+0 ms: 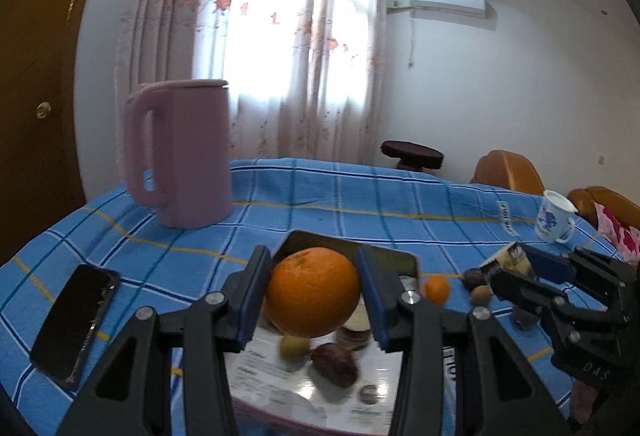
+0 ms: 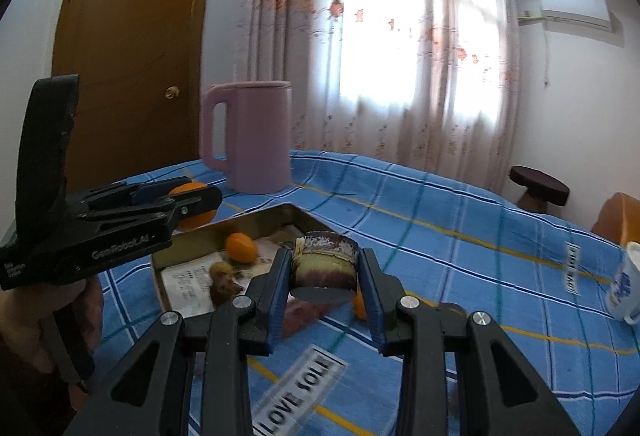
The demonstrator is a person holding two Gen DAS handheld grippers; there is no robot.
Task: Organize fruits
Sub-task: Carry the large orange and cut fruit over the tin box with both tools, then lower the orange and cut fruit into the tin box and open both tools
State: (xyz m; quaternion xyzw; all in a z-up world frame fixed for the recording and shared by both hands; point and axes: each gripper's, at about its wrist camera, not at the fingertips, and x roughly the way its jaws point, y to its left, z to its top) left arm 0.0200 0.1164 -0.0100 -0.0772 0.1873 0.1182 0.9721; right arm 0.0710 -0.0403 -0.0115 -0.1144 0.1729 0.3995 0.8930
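My left gripper is shut on a large orange, held above a metal tin tray. Small fruits lie in the tray, among them a greenish one and a dark wrinkled one. My right gripper is shut on a round brown-and-cream snack just right of the tray. A small orange fruit lies inside the tray, and another peeks from behind my right finger. The right gripper also shows at the right of the left wrist view, and the left gripper at the left of the right wrist view.
A pink kettle stands at the back left of the blue checked tablecloth. A black phone lies at the left. A white mug stands at the right edge. Loose small fruits lie right of the tray. A stool stands beyond the table.
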